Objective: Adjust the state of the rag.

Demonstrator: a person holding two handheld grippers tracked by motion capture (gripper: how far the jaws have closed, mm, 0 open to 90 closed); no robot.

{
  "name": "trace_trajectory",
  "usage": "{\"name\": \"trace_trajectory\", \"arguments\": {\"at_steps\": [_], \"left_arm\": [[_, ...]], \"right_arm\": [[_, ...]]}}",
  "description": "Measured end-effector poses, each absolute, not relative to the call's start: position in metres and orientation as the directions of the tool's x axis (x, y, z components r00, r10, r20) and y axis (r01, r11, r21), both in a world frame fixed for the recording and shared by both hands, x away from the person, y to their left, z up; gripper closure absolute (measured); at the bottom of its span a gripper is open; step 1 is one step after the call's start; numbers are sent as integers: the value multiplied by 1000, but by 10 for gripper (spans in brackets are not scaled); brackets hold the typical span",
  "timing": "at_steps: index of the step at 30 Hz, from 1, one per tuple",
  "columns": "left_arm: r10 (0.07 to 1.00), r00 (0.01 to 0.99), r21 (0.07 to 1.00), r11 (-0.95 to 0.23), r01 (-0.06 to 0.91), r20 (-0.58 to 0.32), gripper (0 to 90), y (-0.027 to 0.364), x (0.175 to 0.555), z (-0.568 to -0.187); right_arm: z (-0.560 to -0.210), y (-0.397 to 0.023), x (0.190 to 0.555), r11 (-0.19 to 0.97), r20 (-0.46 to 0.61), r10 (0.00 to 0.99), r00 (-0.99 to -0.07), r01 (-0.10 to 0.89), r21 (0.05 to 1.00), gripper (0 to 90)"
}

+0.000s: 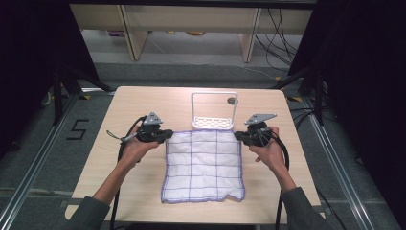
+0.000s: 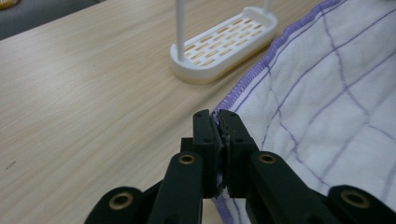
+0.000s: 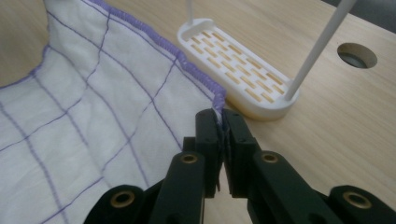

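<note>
A white cloth (image 1: 203,165) with a thin purple grid and purple hem lies spread on the wooden table (image 1: 139,103). My left gripper (image 1: 168,134) is shut on the cloth's far left corner, which is pinched between its jaws in the left gripper view (image 2: 218,116). My right gripper (image 1: 238,136) is shut on the far right corner, with the hem (image 3: 205,81) running into its jaws (image 3: 219,115). Both held corners are lifted a little off the table, and the near edge of the cloth (image 3: 70,126) still rests on the wood.
A white rack (image 1: 214,111) with a slotted base and a tall frame stands just beyond the cloth's far edge (image 2: 224,43) (image 3: 238,70). A round hole (image 1: 232,100) is in the tabletop behind it. Black curtains and metal stands flank the table.
</note>
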State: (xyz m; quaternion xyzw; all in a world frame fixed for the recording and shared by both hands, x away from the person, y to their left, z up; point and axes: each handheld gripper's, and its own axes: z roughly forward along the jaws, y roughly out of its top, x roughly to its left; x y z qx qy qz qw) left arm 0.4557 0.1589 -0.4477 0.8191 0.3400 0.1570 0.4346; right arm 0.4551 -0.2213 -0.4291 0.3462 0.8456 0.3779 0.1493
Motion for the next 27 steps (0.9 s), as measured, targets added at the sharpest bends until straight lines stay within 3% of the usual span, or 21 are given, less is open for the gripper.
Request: {"name": "trace_trajectory", "arguments": {"at_steps": [6, 13, 16, 19, 27], "left_arm": [[639, 769, 833, -425, 353, 0, 856, 166, 409, -445], [611, 792, 845, -414, 340, -19, 855, 175, 357, -463], [600, 800, 840, -425, 337, -18, 854, 174, 346, -470], [589, 808, 830, -445, 336, -12, 852, 173, 339, -474], [561, 828, 824, -467, 321, -4, 846, 171, 325, -484]], "right_arm": [[-426, -231, 417, 459, 14, 660, -752, 417, 785, 861], [-438, -240, 376, 453, 40, 641, -767, 420, 787, 860], [-445, -239, 367, 479, 14, 618, -786, 390, 787, 860], [-452, -238, 358, 468, 44, 634, -772, 428, 773, 859], [-464, -244, 343, 469, 46, 624, -780, 421, 777, 855]]}}
